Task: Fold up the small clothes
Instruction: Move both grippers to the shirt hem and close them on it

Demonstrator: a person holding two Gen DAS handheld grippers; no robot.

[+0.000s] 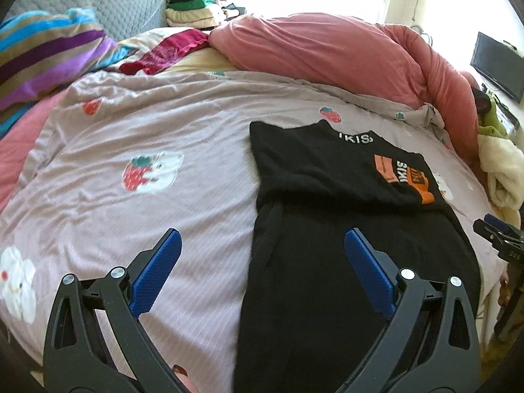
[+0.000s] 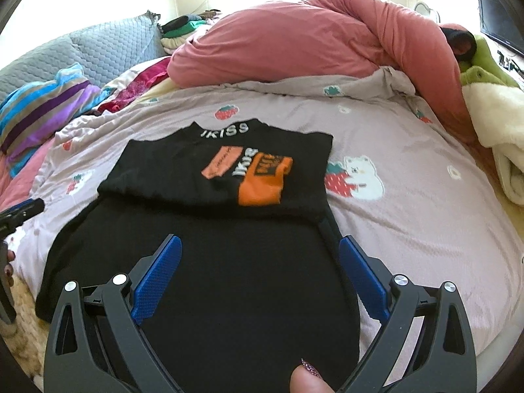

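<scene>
**Shirt narrowed into a strip, lengthwise folds still to come**

The bed [image 2: 409,216], covered by a mauve strawberry-print sheet, fills both views, with a pink duvet [image 2: 294,42] heaped along its far side and a striped pillow [image 1: 49,62] at the far left. On the near middle of the sheet lies the black T-shirt [image 2: 229,262], collar away from the camera, orange print [image 2: 262,180] showing on its far half. Its sides look already turned in, giving a long narrow strip, and a crosswise ridge sits just below the print. By my reading, the width folds are done; bringing hem toward collar remains, and nothing is stacked yet.

The left gripper [image 1: 262,245] hangs over the shirt's left edge, jaws spread wide and empty. The right gripper [image 2: 258,252] hovers above the near half, likewise spread apart, holding nothing.
</scene>
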